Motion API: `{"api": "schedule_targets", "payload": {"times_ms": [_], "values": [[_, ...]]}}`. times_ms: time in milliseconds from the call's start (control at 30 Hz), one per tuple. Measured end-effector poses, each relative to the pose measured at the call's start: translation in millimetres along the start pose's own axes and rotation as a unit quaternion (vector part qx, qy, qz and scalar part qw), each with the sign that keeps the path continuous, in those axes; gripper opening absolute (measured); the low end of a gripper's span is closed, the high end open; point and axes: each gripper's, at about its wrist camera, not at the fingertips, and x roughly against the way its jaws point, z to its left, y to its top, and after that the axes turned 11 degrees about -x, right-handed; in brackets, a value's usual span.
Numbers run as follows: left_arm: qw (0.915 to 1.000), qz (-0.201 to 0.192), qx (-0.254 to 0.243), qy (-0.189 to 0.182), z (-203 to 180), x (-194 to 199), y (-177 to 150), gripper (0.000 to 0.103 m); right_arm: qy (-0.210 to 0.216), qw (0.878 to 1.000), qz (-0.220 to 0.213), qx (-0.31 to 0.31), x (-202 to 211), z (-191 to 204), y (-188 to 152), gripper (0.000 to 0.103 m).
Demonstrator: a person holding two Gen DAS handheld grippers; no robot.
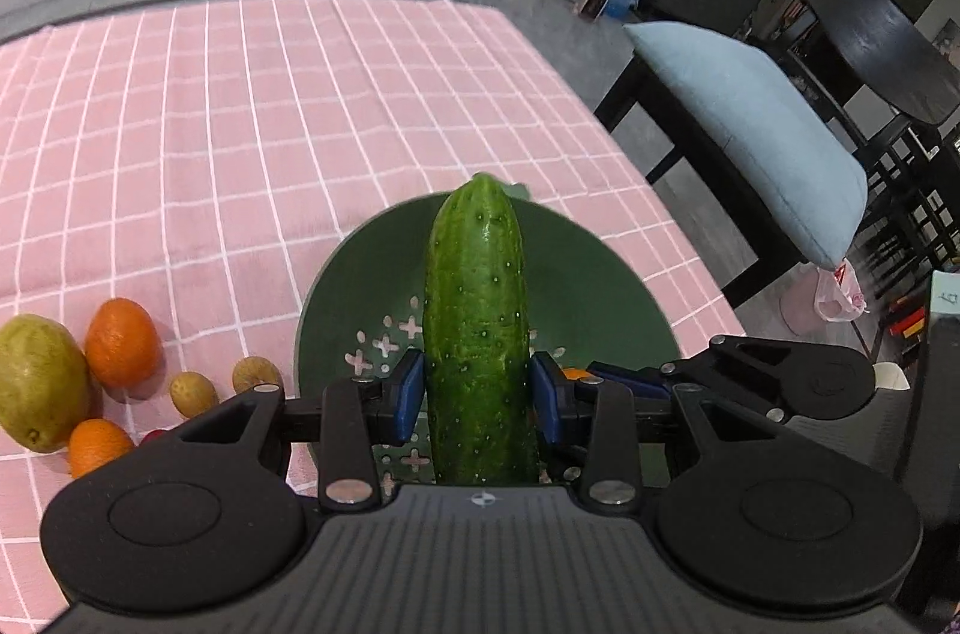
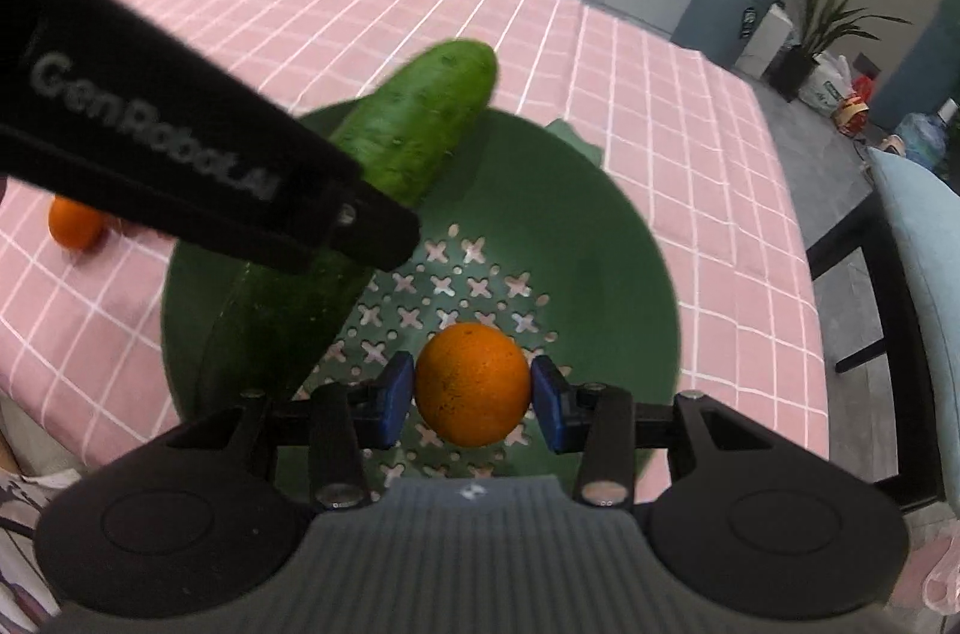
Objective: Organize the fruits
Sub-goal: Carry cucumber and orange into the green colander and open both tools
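Observation:
My left gripper point(image 1: 477, 394) is shut on a green cucumber point(image 1: 477, 328) that points forward over the green strainer bowl point(image 1: 600, 286). My right gripper point(image 2: 473, 394) is shut on an orange point(image 2: 473, 383) held above the perforated floor of the same bowl point(image 2: 600, 238). In the right wrist view the left gripper's black body point(image 2: 180, 166) reaches in from the left with the cucumber point(image 2: 420, 124) slanting across the bowl. The right gripper's black frame point(image 1: 780, 382) shows at the right of the left wrist view.
On the pink checked cloth point(image 1: 240, 124) left of the bowl lie a yellow-green mango point(image 1: 36, 382), two oranges point(image 1: 120, 343), and two small kiwis point(image 1: 192, 394). A light blue cushioned chair point(image 1: 750, 124) stands past the table's right edge.

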Motion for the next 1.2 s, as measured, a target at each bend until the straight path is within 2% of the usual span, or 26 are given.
{"api": "schedule_targets", "payload": {"times_ms": [300,500,600,633,700,867,1000,1100,1200], "values": [[0.9994,0.032,0.011,0.001,11,-26,-4,0.042,-0.005,0.999,0.029,0.024,-19,4,5,0.04],[0.9982,0.041,-0.03,0.032,0,-30,-3,0.042,-0.009,0.999,0.039,0.025,-22,3,4,0.04],[0.9981,0.041,-0.029,0.035,-1,-30,-2,0.041,-0.013,0.999,0.036,0.026,-19,1,5,0.041],[0.9986,0.038,-0.022,0.029,1,-29,-2,0.041,-0.013,0.999,0.035,0.025,-18,1,6,0.042],[0.9991,0.035,-0.012,0.023,4,-26,-1,0.041,-0.016,0.999,0.031,0.023,-15,0,5,0.052],[0.9993,0.021,-0.015,0.028,1,-12,0,0.046,-0.026,0.999,0.023,0.024,-4,1,1,0.055],[0.9995,-0.002,-0.022,0.024,-4,8,-1,0.051,-0.043,0.999,0.003,0.018,7,3,-3,0.072],[0.9991,-0.015,-0.028,0.028,-6,24,-3,0.052,-0.055,0.998,-0.011,0.006,17,4,-5,0.078],[0.9985,-0.027,-0.034,0.033,-7,39,-6,0.052,-0.073,0.997,-0.027,-0.008,28,7,-9,0.079]]}}
